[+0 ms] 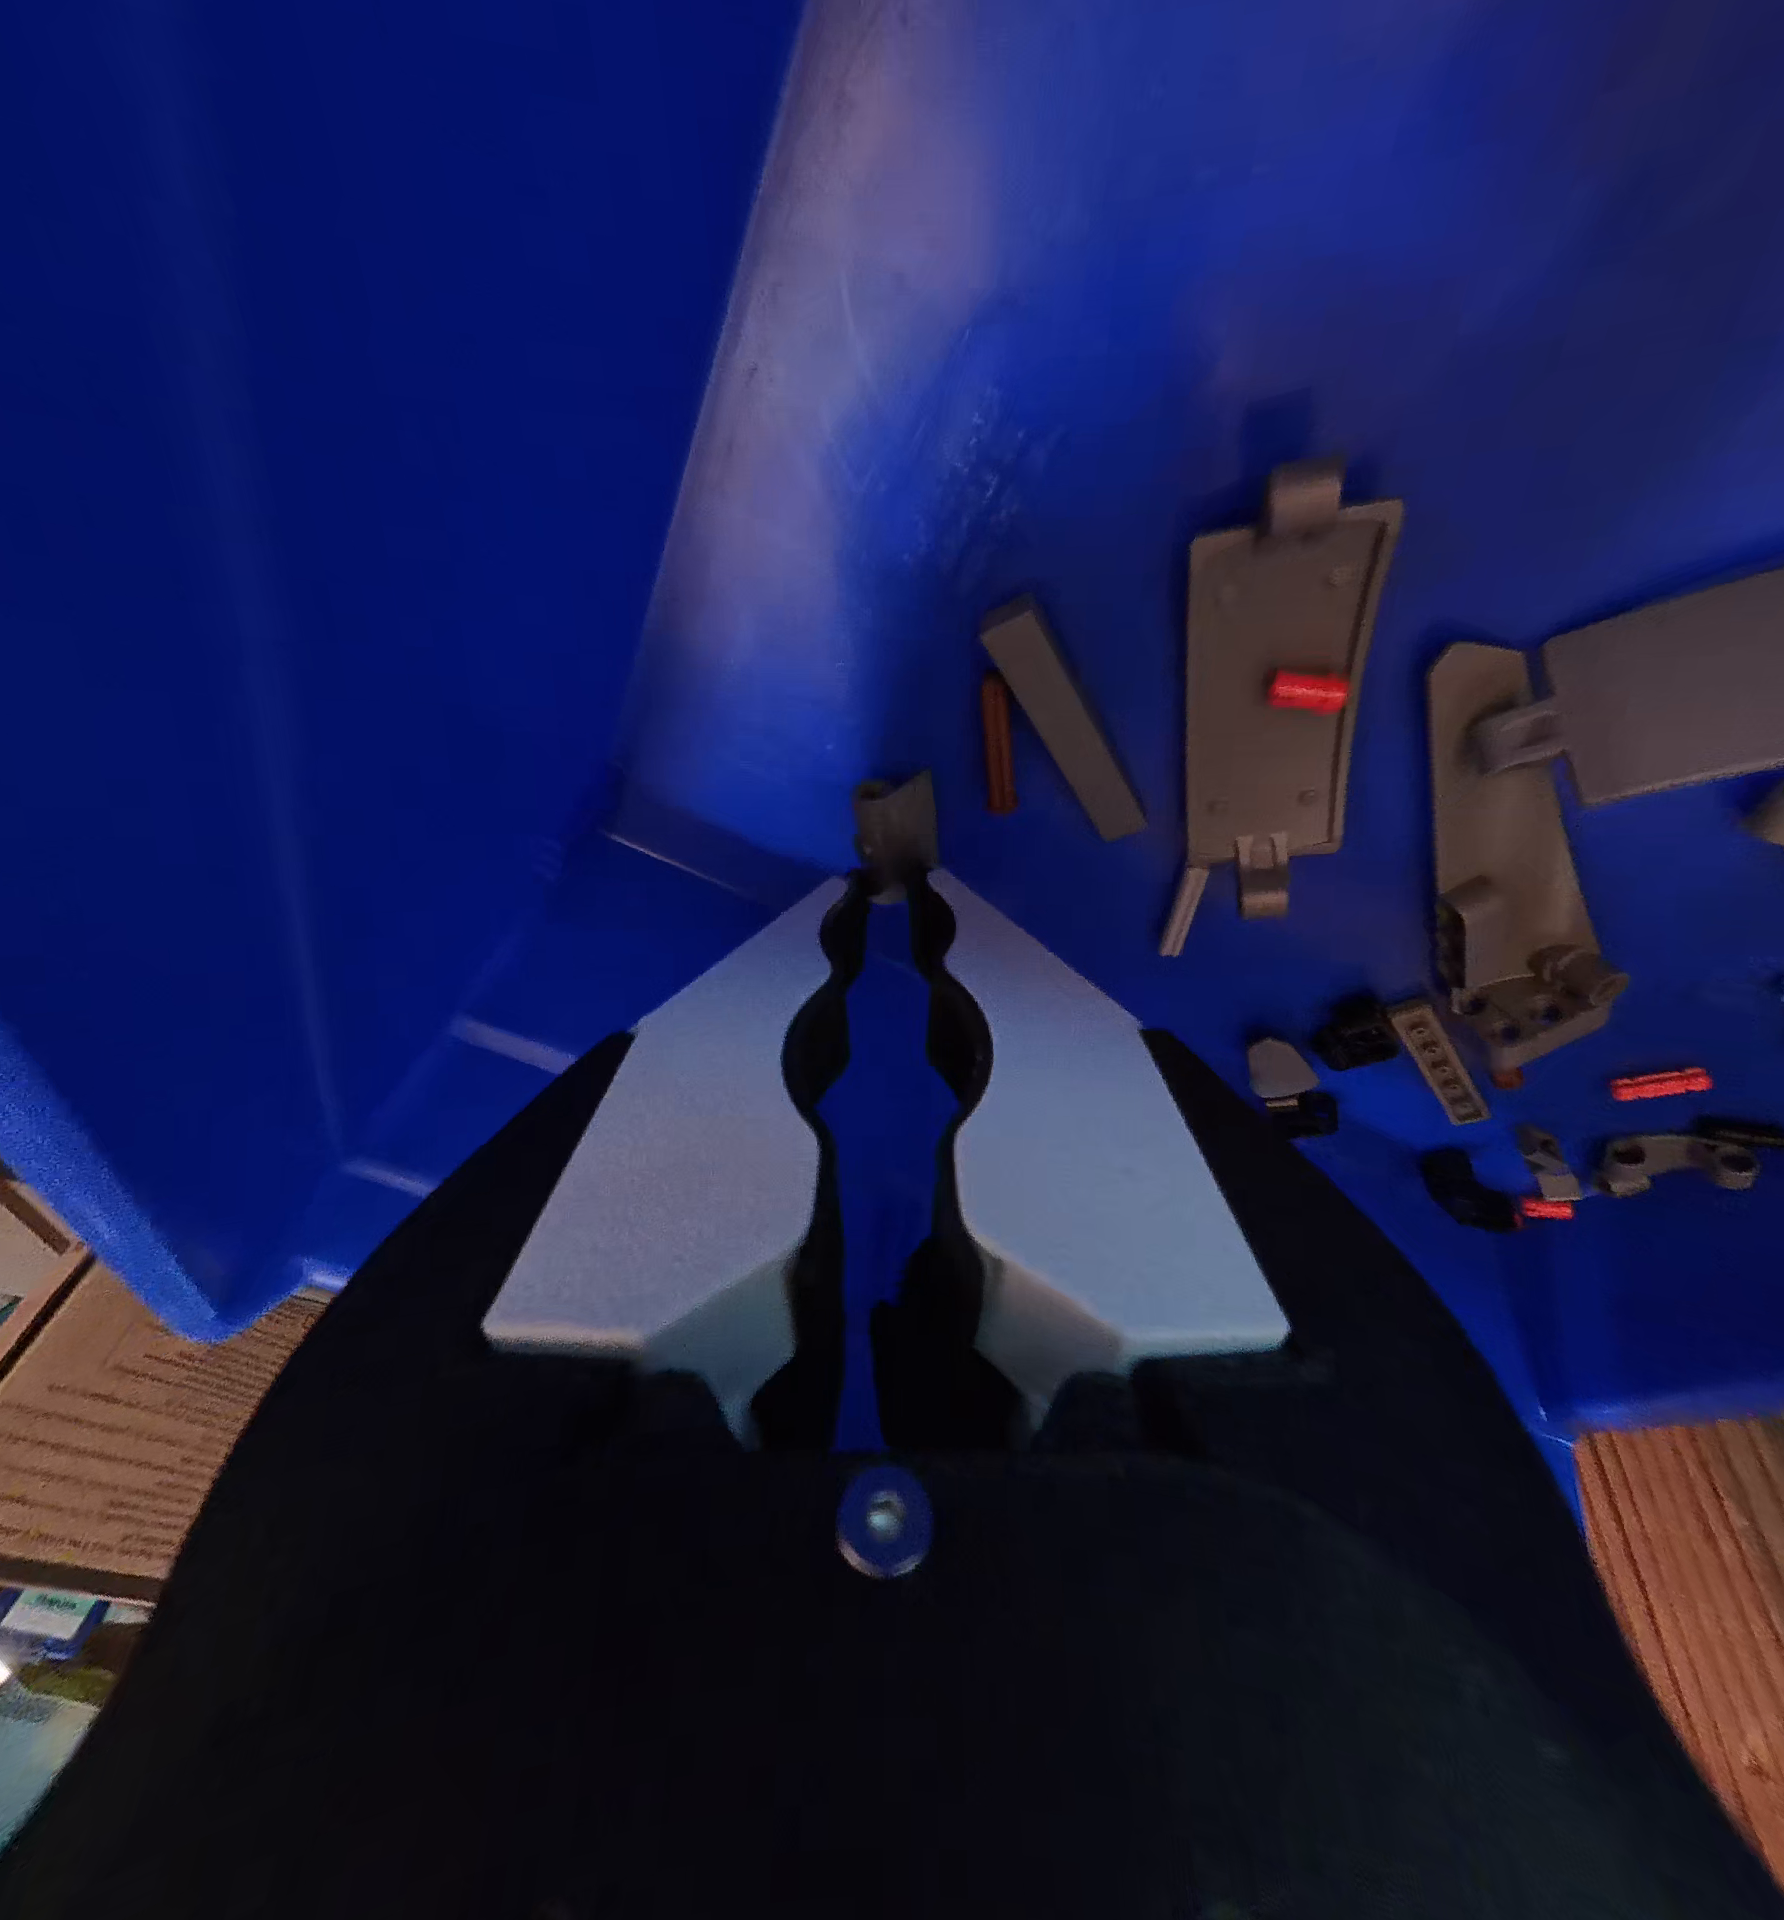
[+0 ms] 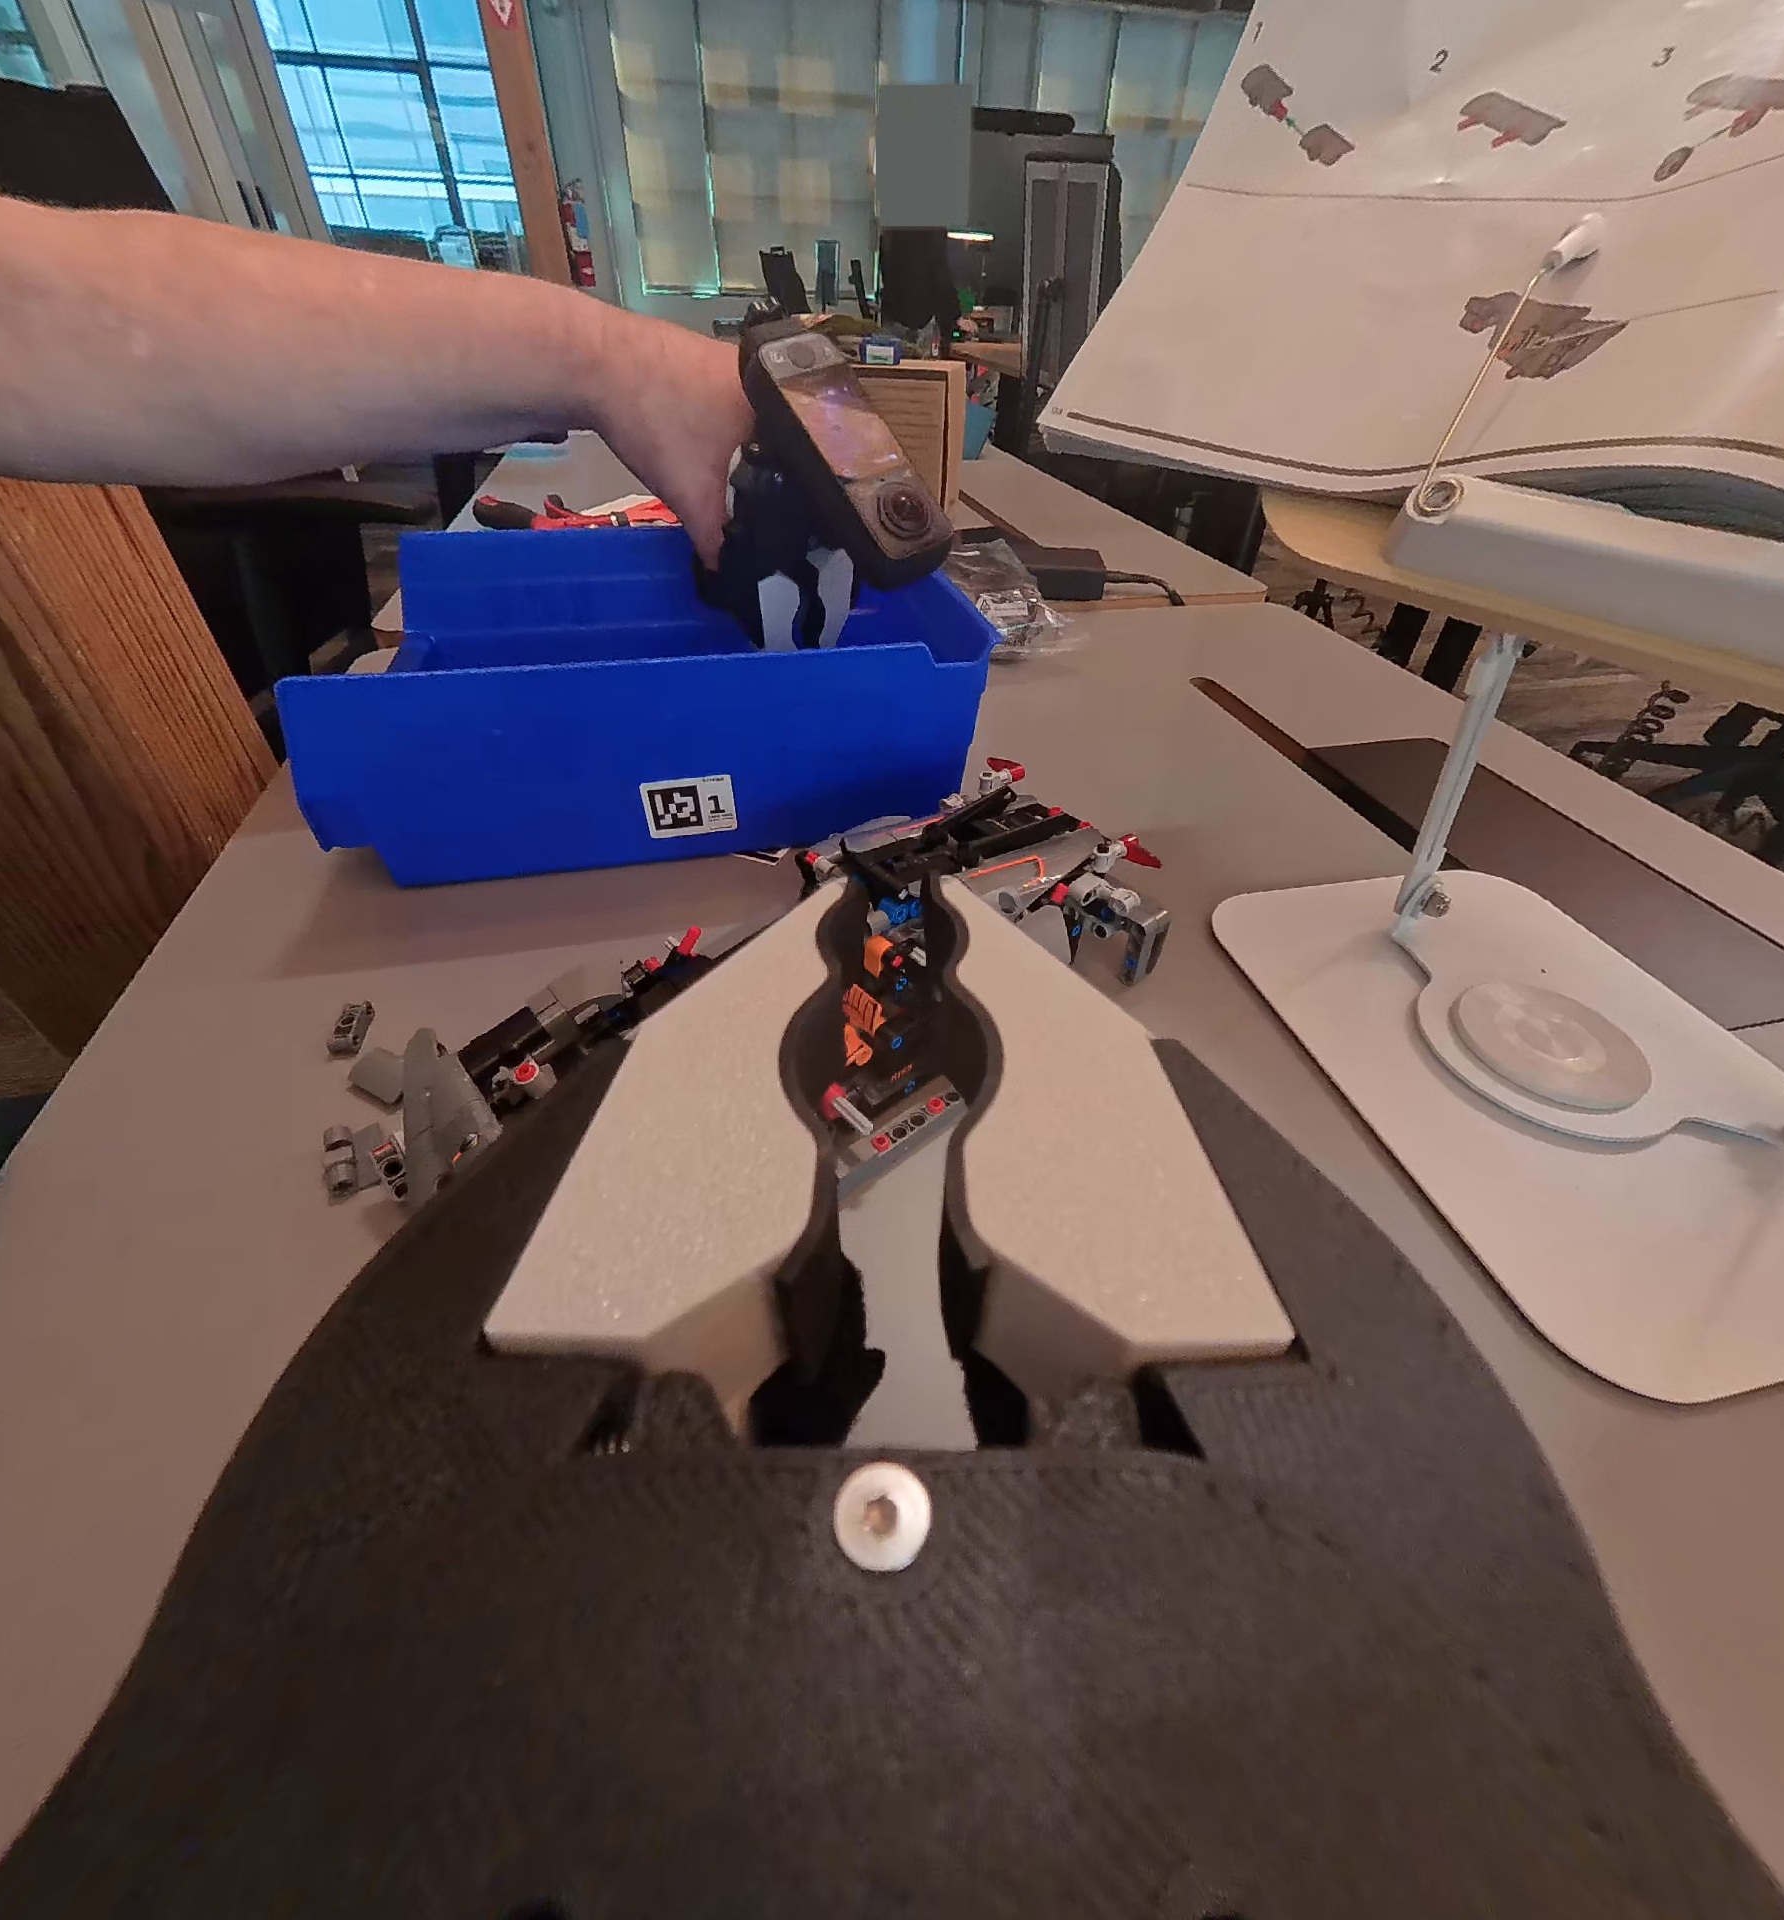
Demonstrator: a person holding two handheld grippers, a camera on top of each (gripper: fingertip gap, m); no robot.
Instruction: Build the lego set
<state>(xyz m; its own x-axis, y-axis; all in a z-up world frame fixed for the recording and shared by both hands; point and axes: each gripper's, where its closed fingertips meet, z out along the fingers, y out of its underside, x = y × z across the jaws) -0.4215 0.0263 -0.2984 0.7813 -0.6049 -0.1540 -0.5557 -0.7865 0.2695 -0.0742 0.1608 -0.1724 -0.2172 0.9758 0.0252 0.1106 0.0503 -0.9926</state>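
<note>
My left gripper (image 1: 893, 883) is inside the blue bin (image 1: 348, 520), down in a corner. Its jaws are shut on a small grey lego piece (image 1: 898, 826). In the right wrist view it (image 2: 805, 623) dips into the bin (image 2: 555, 769), held by a person's hand (image 2: 659, 436). My right gripper (image 2: 888, 894) is low over the table. Its tips are closed around the black top of the part-built lego model (image 2: 1023, 862), and the model's orange and black tail (image 2: 883, 1039) shows through the gap between the jaws.
Loose parts lie on the bin floor: a grey panel (image 1: 1272, 707), a grey wedge (image 1: 1059, 727), an orange pin (image 1: 999, 743). A second sub-assembly and small connectors (image 2: 431, 1101) lie at the left of the table. An instruction booklet (image 2: 1439, 260) sits on a white stand (image 2: 1490, 1143) at the right. A wooden wall (image 2: 57, 675) stands at the left. Left tips to right tips: about 40 cm.
</note>
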